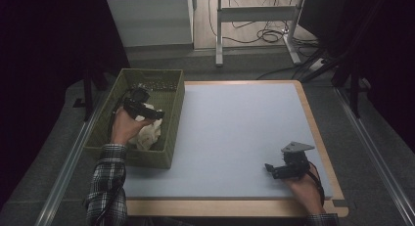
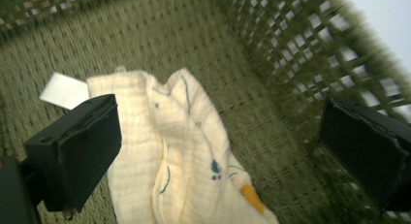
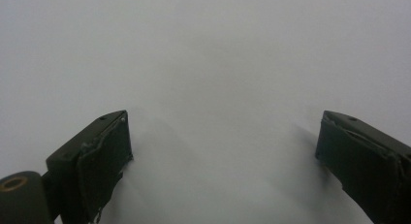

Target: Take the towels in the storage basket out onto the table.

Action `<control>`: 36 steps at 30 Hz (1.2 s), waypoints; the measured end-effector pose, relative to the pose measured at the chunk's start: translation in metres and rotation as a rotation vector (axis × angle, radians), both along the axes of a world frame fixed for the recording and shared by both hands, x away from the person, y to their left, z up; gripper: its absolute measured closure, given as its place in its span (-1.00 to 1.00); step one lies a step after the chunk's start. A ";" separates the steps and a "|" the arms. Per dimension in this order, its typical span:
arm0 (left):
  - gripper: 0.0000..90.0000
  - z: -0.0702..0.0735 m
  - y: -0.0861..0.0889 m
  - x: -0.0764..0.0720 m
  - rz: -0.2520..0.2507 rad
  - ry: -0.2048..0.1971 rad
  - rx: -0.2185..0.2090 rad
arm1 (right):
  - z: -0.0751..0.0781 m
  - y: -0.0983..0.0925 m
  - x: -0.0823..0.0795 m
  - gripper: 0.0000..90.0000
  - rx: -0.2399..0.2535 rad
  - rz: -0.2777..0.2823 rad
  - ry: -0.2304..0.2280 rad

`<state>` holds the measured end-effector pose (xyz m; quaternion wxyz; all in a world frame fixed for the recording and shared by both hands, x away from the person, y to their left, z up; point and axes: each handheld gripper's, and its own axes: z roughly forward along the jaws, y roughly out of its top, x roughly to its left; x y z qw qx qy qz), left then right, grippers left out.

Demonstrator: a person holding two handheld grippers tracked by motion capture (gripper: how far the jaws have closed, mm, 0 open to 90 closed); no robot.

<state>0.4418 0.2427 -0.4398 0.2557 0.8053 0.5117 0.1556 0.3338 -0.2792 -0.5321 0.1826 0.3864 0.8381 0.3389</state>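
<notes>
Your left gripper (image 2: 218,151) sits inside green woven basket (image 1: 173,116), jaws spread wide, nothing between them. Cream cloth (image 2: 179,156) lies crumpled on basket floor, just under left jaw. Step looks like reaching for cloth. Next: drop lower, straddle fold, close. Your right gripper (image 1: 274,169) idles over grey mat (image 1: 235,133), jaws apart, empty.

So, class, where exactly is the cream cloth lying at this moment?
The cream cloth lies on the floor of the green woven basket at the table's left side, under the open left hand-held gripper.
</notes>
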 end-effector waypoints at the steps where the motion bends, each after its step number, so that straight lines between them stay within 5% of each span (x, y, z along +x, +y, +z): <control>1: -0.94 -0.006 0.001 0.002 0.002 0.016 0.010 | 0.000 0.000 0.000 -0.87 0.000 0.000 0.000; 8: -0.92 -0.023 0.000 0.010 0.002 0.078 0.031 | 0.000 0.000 0.000 -0.87 0.001 0.000 0.000; 13: -0.90 -0.039 0.004 0.018 0.044 0.182 0.090 | 0.000 0.000 0.000 -0.87 0.001 0.000 0.000; 18: -0.86 -0.051 0.009 0.023 0.072 0.252 0.104 | 0.000 0.000 0.000 -0.87 0.001 0.000 0.000; 20: -0.74 -0.056 0.009 0.025 0.080 0.280 0.110 | 0.000 0.000 0.000 -0.87 0.001 0.000 0.000; 21: -0.67 -0.060 0.008 0.027 0.083 0.317 0.151 | 0.000 0.000 0.000 -0.87 0.001 0.000 0.000; 26: -0.16 -0.064 0.009 0.027 0.081 0.374 0.168 | 0.000 0.000 0.000 -0.87 0.001 0.000 0.000; 29: 0.02 -0.062 0.008 0.026 0.071 0.376 0.183 | 0.000 0.000 0.000 -0.87 0.001 0.000 0.000; 32: 0.52 -0.060 0.006 0.025 0.067 0.376 0.207 | 0.000 0.000 0.000 -0.87 0.001 0.000 0.000; 36: 0.69 -0.057 0.006 0.026 0.065 0.372 0.219 | 0.000 0.000 0.000 -0.87 0.001 0.000 0.000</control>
